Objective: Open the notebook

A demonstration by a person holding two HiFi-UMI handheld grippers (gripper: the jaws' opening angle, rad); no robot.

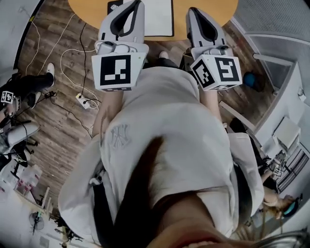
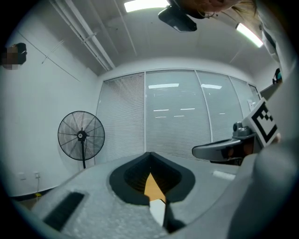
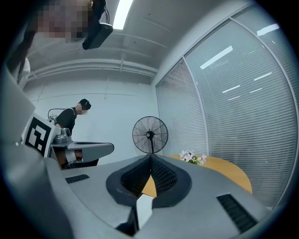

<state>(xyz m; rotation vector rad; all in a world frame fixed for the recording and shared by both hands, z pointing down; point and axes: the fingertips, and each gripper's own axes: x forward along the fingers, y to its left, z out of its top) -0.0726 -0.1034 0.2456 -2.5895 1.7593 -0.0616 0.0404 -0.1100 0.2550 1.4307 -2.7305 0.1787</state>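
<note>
In the head view the notebook [image 1: 157, 18] lies shut on the round orange table [image 1: 87, 12] at the top: a white cover with a dark edge. Both grippers hang level over the table's near edge, above the person's white shirt. My left gripper [image 1: 138, 5] reaches over the notebook's left part, and my right gripper [image 1: 193, 11] is just right of it. The left gripper view shows its jaws meeting at the tip [image 2: 149, 154], with nothing between them. My right gripper [image 3: 150, 157] is shut and empty too. A white sliver of notebook [image 3: 144, 207] shows below its jaws.
A standing fan [image 3: 150, 134] and white flowers [image 3: 192, 158] are at the table's far side, in front of blinds. Another person [image 3: 70, 119] stands at the back. A power strip [image 1: 83, 100] with cables lies on the wooden floor at the left. Shelves [image 1: 286, 135] stand at the right.
</note>
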